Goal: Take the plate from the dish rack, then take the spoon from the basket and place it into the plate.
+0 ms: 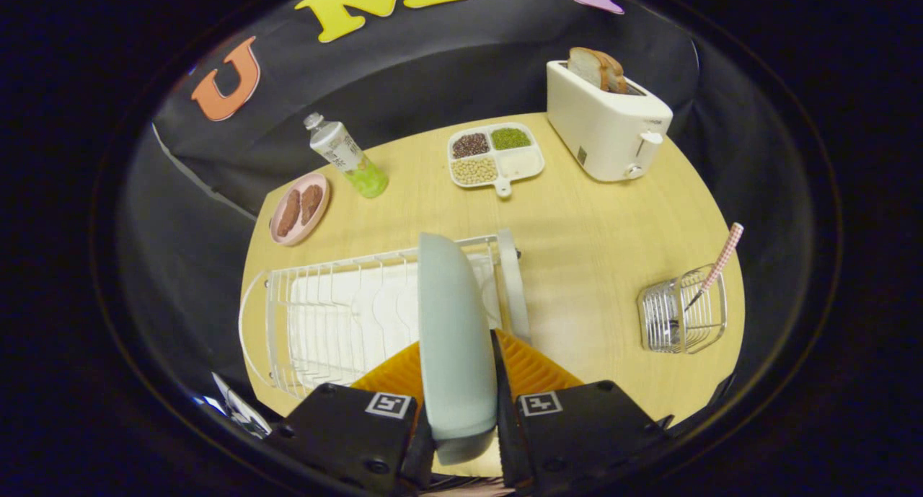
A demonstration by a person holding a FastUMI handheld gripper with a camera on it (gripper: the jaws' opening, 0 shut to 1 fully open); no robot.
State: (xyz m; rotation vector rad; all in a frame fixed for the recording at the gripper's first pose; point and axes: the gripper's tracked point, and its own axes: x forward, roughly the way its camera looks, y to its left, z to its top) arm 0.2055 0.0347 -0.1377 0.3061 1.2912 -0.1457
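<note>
Clamped edge-on between the two fingers of the claw (pixel 459 396), a pale blue-grey round plate (pixel 453 338) stands upright, both fingers pressing its faces. Just beyond lies a white wire dish rack (pixel 339 317) on the light wooden tabletop (pixel 591 244). Well to the right stands a small silver wire basket (pixel 683 317) holding a spoon with a pink checked handle (pixel 714 266). Farther off: a pink plate with brown patties (pixel 299 208), a tilted clear bottle of green drink (pixel 346 156), a white four-compartment tray of beans (pixel 495 156) and a white toaster with bread slices (pixel 606 118).
</note>
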